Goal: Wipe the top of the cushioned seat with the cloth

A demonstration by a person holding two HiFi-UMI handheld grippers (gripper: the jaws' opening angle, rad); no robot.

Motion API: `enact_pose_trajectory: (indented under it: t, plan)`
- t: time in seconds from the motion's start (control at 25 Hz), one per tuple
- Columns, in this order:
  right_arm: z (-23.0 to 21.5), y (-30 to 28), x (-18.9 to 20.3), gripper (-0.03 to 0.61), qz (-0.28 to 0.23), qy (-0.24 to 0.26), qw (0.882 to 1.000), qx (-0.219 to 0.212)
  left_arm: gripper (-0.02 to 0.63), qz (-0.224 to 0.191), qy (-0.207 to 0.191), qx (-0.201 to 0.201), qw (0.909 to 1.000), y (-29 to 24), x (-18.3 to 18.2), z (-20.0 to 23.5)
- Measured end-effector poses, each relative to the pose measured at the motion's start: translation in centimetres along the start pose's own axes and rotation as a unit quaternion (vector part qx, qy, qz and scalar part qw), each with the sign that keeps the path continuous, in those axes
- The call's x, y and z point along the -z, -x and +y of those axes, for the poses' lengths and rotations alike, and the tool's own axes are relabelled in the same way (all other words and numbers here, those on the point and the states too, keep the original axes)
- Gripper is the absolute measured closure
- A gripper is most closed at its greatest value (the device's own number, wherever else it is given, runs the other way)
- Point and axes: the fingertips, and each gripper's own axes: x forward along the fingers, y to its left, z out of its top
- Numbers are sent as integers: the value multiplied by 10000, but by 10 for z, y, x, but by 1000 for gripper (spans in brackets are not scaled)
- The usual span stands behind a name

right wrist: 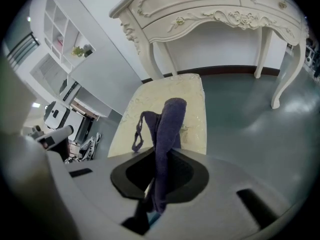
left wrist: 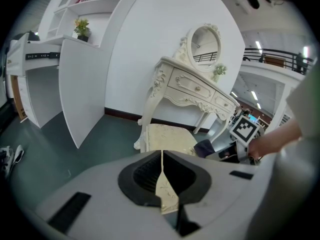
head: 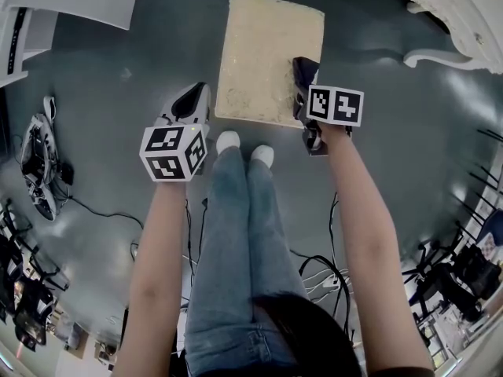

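Note:
The cream cushioned seat [head: 271, 57] [left wrist: 170, 136] [right wrist: 170, 114] stands on the grey floor ahead of my feet. My right gripper [head: 303, 73] [right wrist: 162, 139] is shut on a dark purple cloth [right wrist: 167, 129] [head: 305, 71] at the seat's near right edge; the cloth sticks up past the jaws over the cushion. My left gripper [head: 192, 100] [left wrist: 162, 166] is shut with nothing in it, held off the seat's near left corner. The right gripper with its marker cube [left wrist: 245, 129] shows at the right of the left gripper view.
An ornate white dressing table [left wrist: 195, 86] [right wrist: 215, 14] stands beyond the seat, its curved legs [head: 440, 53] at the upper right. White shelving panels [left wrist: 75, 69] stand left. Cables [head: 322, 269] and gear [head: 39, 159] lie on the floor nearby.

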Motion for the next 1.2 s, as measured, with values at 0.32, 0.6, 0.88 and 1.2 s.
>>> enact_pose_trajectory:
  t: [0.32,0.6,0.88,1.2]
  plan:
    - [35,-16,-3,546,84,124,9997,-179,603,-33,91,-127,9999,10,1,21]
    - [63,-30,-5,546,138,210,9989,-386,603,-61,144,-234,9996,15,1,38]
    - [90,-42,-7,546,278,280,9979,-518,603,-34,199,-281,9994,16,2,47]
    - [117,-56,-8,546,375,365,9968,-612,603,-50,237,-290,9993,15,0,56]
